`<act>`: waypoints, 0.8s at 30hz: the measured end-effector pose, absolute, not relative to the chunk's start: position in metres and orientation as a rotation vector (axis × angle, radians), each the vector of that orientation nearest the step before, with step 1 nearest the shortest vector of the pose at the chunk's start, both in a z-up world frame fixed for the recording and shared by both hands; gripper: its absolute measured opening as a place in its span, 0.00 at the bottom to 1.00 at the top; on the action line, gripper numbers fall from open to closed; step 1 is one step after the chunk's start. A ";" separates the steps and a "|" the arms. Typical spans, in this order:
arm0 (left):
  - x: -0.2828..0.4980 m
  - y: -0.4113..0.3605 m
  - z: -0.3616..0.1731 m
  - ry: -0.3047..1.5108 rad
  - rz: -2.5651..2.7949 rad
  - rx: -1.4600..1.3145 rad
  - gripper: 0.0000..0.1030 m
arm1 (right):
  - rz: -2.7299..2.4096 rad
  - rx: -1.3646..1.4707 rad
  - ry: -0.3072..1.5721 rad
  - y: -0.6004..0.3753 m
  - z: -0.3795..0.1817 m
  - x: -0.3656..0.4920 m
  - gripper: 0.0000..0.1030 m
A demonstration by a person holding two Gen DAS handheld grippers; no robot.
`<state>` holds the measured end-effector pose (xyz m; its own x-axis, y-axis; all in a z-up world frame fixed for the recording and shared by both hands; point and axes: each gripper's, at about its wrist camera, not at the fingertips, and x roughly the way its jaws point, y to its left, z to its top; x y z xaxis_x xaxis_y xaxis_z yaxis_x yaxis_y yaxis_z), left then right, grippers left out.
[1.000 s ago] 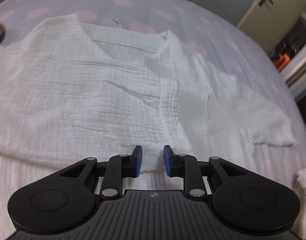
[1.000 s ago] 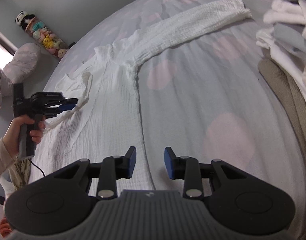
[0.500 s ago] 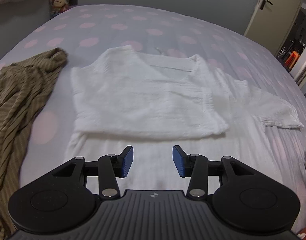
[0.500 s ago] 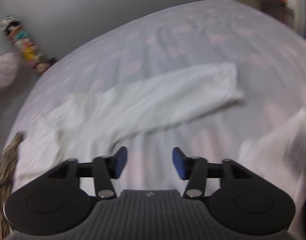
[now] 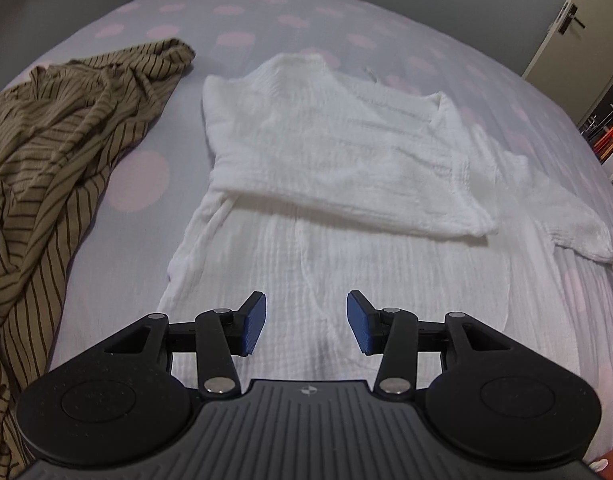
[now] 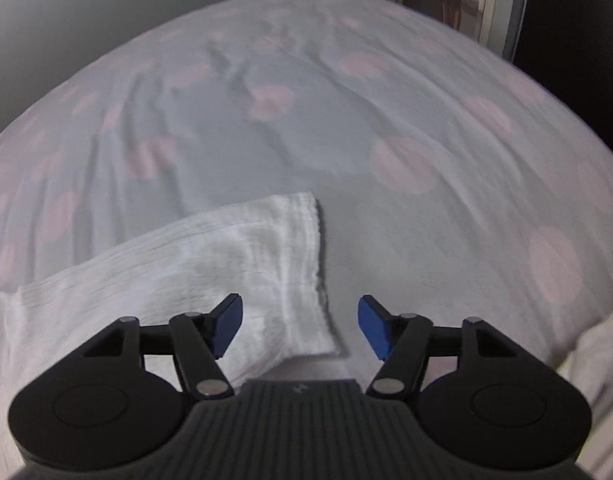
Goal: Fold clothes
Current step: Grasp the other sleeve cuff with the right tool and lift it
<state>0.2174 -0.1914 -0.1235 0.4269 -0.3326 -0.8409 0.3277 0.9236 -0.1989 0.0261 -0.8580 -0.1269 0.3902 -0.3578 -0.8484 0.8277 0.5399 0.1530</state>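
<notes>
A white crinkled top [image 5: 330, 168] lies flat on the bed, one side folded across its body, one sleeve [image 5: 562, 216] stretched out to the right. My left gripper [image 5: 305, 328] is open and empty, held above the top's lower hem. In the right wrist view the sleeve's cuff end [image 6: 266, 268] lies just ahead of my right gripper [image 6: 299, 326], which is open wide and empty, with the cuff edge between its fingers and below them.
A brown striped garment [image 5: 62, 152] lies crumpled at the left of the bed. The grey bedspread with pink dots [image 6: 386, 128] stretches beyond. White cloth [image 6: 598, 344] lies at the right edge. A door [image 5: 578, 28] stands at the far right.
My left gripper let go of the top, opened and drew back to its hem. My right gripper swung right to the sleeve's cuff and opened wider.
</notes>
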 end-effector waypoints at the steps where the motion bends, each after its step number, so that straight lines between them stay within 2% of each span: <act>1: 0.219 -0.192 -0.125 1.057 -0.411 -0.004 0.41 | -0.819 0.652 0.864 -0.863 -0.131 0.026 0.47; 2: 0.220 -0.193 -0.127 1.061 -0.410 -0.002 0.41 | -0.818 0.669 0.862 -0.867 -0.136 0.027 0.42; 10: 0.232 -0.202 -0.138 1.078 -0.405 -0.020 0.41 | -0.788 0.667 0.894 -0.869 -0.163 0.038 0.40; 11: 0.232 -0.202 -0.137 1.077 -0.409 -0.025 0.41 | -0.781 0.649 0.896 -0.867 -0.163 0.040 0.32; 12: 0.231 -0.201 -0.136 1.075 -0.413 -0.030 0.41 | -0.769 0.637 0.895 -0.865 -0.161 0.041 0.17; 13: 0.230 -0.200 -0.135 1.072 -0.416 -0.034 0.41 | -0.759 0.633 0.892 -0.864 -0.159 0.043 0.15; 24: 0.223 -0.183 -0.120 1.040 -0.454 -0.080 0.41 | -0.638 0.562 0.805 -0.825 -0.067 0.069 0.13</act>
<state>0.2234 -0.1830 -0.1203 0.4224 -0.3999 -0.8134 0.3249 0.9046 -0.2760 0.0685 -0.8252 -0.0673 0.5296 -0.3006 -0.7932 0.7035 0.6781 0.2127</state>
